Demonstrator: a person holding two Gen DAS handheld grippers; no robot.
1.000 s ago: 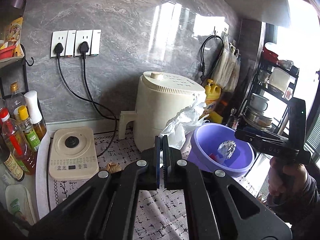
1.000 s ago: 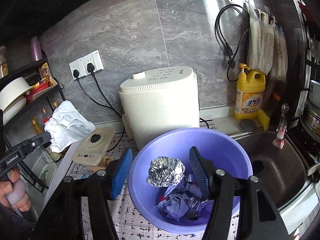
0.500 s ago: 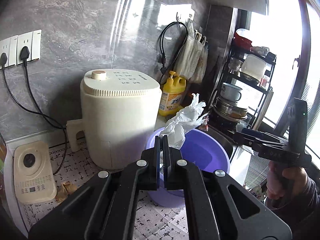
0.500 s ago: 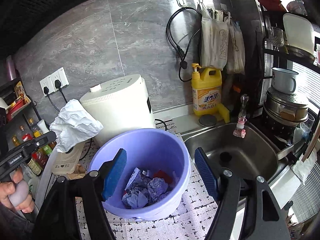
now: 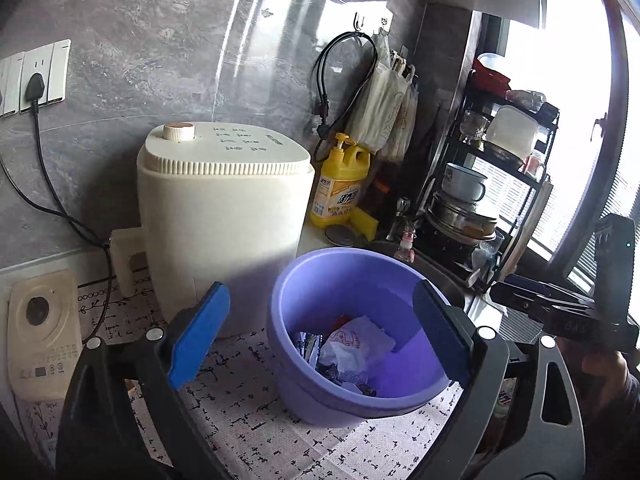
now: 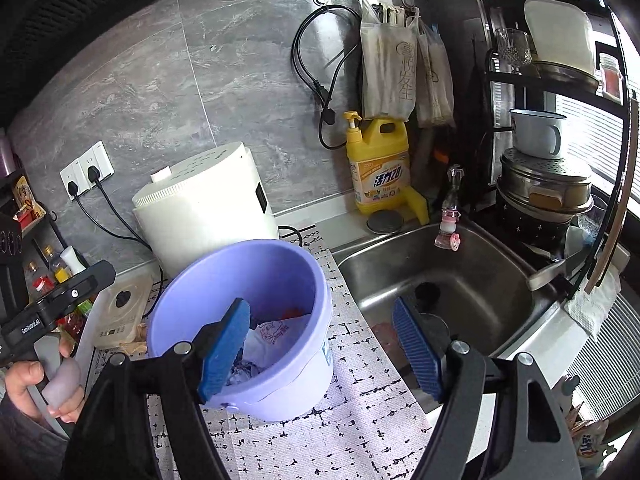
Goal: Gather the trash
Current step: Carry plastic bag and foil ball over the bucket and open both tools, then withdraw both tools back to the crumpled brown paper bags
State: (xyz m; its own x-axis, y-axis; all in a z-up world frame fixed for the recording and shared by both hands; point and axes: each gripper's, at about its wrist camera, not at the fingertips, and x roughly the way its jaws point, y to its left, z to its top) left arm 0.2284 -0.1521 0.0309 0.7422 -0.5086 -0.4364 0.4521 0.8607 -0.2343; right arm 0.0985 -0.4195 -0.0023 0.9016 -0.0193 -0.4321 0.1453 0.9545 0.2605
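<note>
A purple bucket [image 5: 280, 292] [image 6: 180, 280] stands on the patterned counter mat. Crumpled trash lies in its bottom, with a white tissue [image 5: 356, 344] [image 6: 280, 332] on top. My left gripper [image 5: 318, 334] hovers over the bucket's mouth. Its jaws are opening wide and nothing is held between the blue pads [image 5: 198, 336]. From the right wrist view the left gripper [image 6: 100, 276] shows at the left edge, empty. My right gripper [image 6: 320, 348] hangs above the bucket's right rim, its jaws opening with nothing gripped. The right gripper [image 5: 500, 288] also shows at the right of the left wrist view.
A cream appliance [image 5: 224, 220] stands just behind the bucket, and a flat cream device [image 5: 40, 328] sits to its left. A yellow detergent bottle [image 6: 378, 168] and a steel sink [image 6: 440, 272] are to the right. A black dish rack [image 5: 500, 180] holds pots and cups.
My left gripper has opened and the white tissue it held now lies in the bucket. Both views swung right toward the sink. The right jaws spread a little wider.
</note>
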